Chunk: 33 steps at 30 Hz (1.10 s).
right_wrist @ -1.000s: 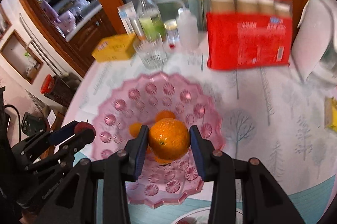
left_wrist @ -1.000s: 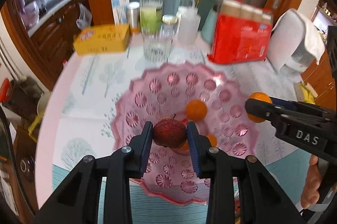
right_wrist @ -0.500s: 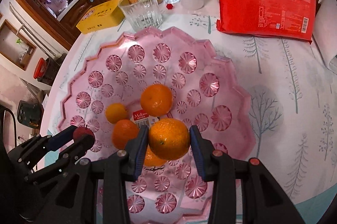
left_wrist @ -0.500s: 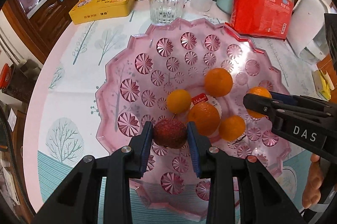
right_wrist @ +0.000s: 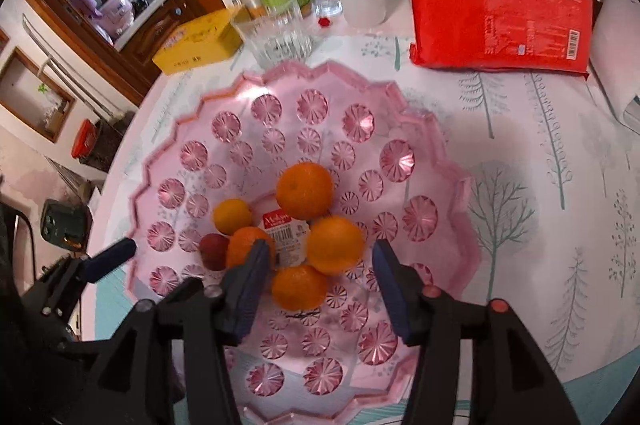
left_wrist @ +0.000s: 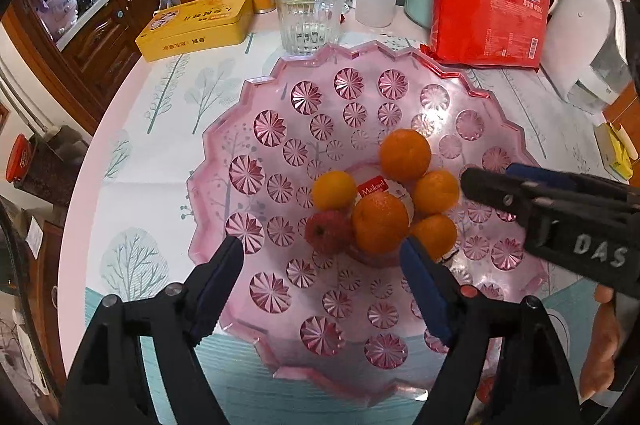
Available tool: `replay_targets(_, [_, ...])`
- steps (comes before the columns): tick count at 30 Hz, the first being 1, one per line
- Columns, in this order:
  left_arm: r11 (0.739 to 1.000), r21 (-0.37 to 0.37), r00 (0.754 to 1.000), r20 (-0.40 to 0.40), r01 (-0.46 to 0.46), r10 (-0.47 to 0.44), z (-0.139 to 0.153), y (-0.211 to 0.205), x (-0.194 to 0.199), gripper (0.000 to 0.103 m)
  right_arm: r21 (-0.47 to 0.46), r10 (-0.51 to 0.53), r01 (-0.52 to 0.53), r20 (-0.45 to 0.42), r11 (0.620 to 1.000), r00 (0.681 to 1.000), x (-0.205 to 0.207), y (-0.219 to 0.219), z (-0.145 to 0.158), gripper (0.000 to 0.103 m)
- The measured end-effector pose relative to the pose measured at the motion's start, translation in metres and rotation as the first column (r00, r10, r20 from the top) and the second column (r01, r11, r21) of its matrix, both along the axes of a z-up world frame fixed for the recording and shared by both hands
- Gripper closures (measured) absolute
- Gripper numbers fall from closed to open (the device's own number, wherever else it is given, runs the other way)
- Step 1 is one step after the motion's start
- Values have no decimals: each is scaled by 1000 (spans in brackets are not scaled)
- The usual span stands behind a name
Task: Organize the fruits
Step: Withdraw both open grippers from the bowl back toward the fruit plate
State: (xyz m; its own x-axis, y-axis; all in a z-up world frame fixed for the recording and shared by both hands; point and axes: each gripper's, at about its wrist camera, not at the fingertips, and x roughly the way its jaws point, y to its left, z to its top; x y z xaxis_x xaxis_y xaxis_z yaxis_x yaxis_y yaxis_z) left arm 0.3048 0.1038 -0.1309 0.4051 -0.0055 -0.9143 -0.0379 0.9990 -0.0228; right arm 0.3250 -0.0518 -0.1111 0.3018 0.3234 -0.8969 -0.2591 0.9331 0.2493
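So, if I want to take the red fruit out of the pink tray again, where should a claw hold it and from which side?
Probably from above, across the red fruit's widest middle. It is small and round and lies pressed against an orange on one side, so one finger goes on its free outer side and the other slips into the gap by the pink tray centre.

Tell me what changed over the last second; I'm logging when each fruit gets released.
Both grippers let go. The left gripper opened and dropped the red fruit into the pink tray, beside the oranges. The right gripper opened and left its orange in the cluster at the tray's centre. The tray, the drinking glass and the red package stayed where they were.
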Motion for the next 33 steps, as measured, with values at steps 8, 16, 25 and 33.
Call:
replay_targets(8, [1000,-5,1000,22,-20,20,18,5,-13,21,3,3,-3,58,1000,998,-13,-5,25,49])
replay_targets(16, [999,-14,998,58,-33,34,41,10,-29,20,2,7,-7,89,1000,996,-30,-7,43,49])
replay_targets(25, [998,-26,994,95,-49,51,65,17,-51,20,0,4,-4,129,1000,992,-54,-11,68,49])
replay_targets(33, [998,-37,989,142,-41,46,90,17,-76,19,-2,-4,4,174,1000,985,-84,-19,97,49])
